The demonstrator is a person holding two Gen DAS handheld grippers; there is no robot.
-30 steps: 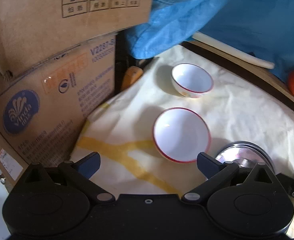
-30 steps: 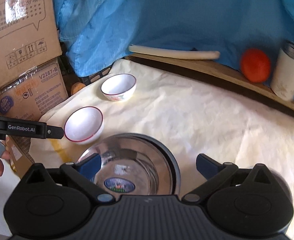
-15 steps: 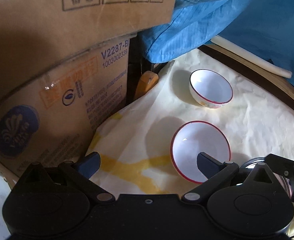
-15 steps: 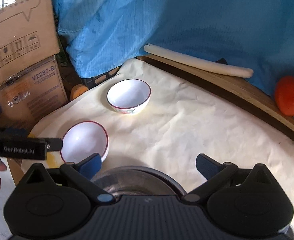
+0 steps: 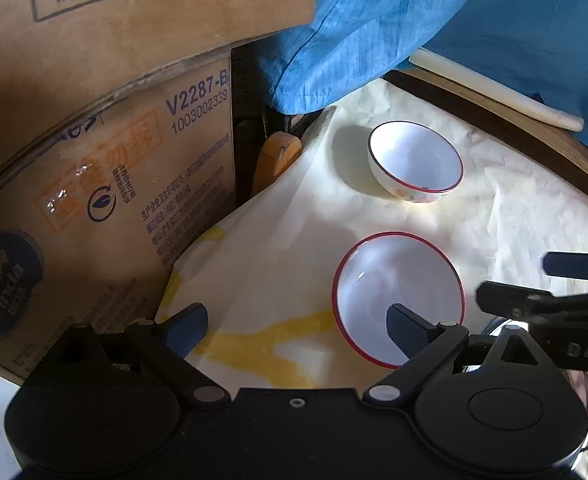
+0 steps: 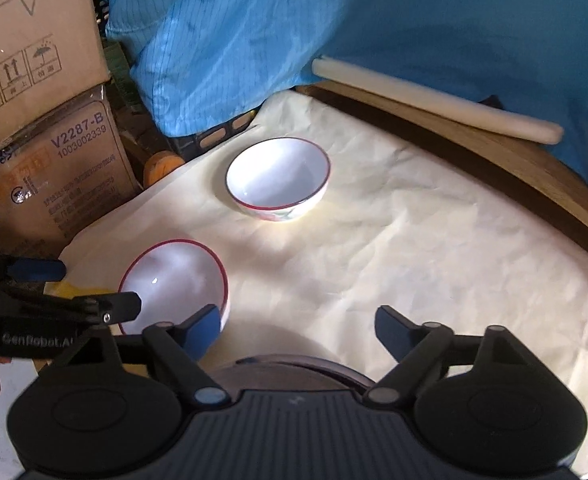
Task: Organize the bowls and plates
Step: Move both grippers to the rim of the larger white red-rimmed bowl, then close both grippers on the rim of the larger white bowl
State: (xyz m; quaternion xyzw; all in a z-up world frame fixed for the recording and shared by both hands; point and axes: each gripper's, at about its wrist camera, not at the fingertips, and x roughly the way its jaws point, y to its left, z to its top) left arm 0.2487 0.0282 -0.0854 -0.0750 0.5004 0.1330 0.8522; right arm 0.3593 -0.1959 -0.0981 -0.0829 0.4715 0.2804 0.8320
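Observation:
Two white bowls with red rims sit on the cream cloth. The near bowl [image 5: 398,296] [image 6: 173,284] lies under my left gripper's right finger; the far bowl [image 5: 414,160] [image 6: 277,178] stands beyond it. A steel bowl [image 6: 285,372] [image 5: 534,344] sits just under my right gripper. My left gripper [image 5: 298,326] is open and empty, its right fingertip over the near bowl's inside. My right gripper [image 6: 298,326] is open and empty above the steel bowl's far rim; its left finger is beside the near bowl.
Stacked cardboard boxes [image 5: 93,160] [image 6: 33,120] stand at the left. Blue fabric [image 6: 334,20] hangs at the back. A white rod [image 6: 434,100] lies on the wooden table rim [image 6: 494,160]. An orange object [image 5: 277,156] sits between box and cloth.
Both grippers have moved forward towards the bowls. The left gripper's right finger now reaches over the near bowl. The steel bowl has slid mostly out of the right view.

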